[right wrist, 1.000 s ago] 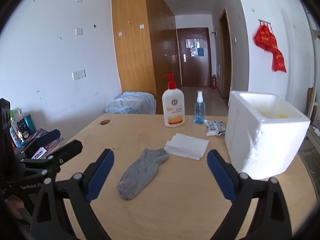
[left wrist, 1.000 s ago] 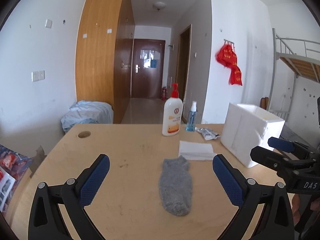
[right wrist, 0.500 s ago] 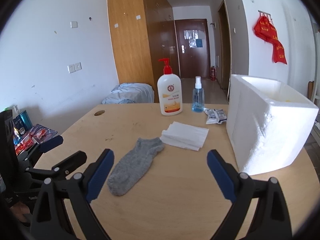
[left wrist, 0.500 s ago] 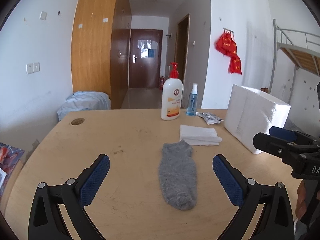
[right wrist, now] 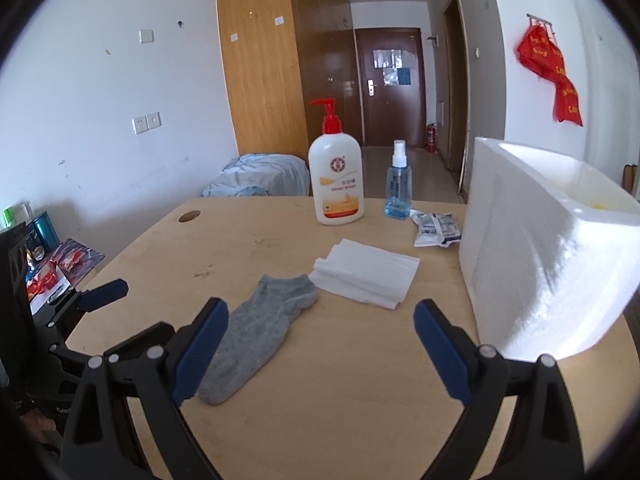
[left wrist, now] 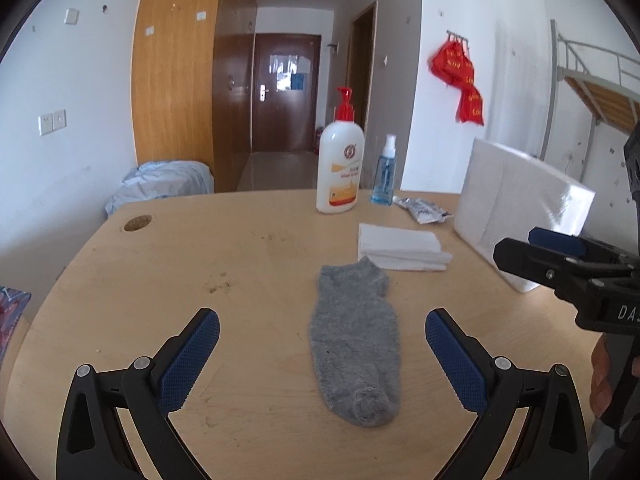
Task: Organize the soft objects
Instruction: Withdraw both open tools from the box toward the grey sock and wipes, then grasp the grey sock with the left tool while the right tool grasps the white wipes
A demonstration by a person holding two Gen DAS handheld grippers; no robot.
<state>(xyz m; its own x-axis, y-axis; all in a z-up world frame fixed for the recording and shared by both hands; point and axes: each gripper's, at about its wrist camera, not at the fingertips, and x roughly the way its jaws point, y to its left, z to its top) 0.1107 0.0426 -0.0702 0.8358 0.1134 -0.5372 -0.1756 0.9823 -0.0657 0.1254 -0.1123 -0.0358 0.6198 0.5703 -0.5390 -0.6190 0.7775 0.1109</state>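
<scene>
A grey sock (left wrist: pixel 356 344) (right wrist: pixel 260 328) lies flat on the wooden table (left wrist: pixel 240 280), toe end nearest me. My left gripper (left wrist: pixel 322 344) is open above it, the sock between its blue pads. A folded white cloth stack (left wrist: pixel 400 246) (right wrist: pixel 366 274) touches the sock's cuff end. My right gripper (right wrist: pixel 320 328) is open and empty, a little in front of the cloth with the sock by its left finger. In the left wrist view the right gripper (left wrist: pixel 556 252) shows from the side at the right.
A white foam box (right wrist: pixel 532 248) (left wrist: pixel 516 208) stands open-topped at the table's right. Behind the cloth are a pump lotion bottle (right wrist: pixel 336 176), a blue spray bottle (right wrist: pixel 398 184) and a foil packet (right wrist: pixel 434 230). A cable hole (left wrist: pixel 138 223) sits at the far left.
Both grippers have dropped and come nearer to the table; the sock and cloth look larger and closer. Nothing on the table has moved.
</scene>
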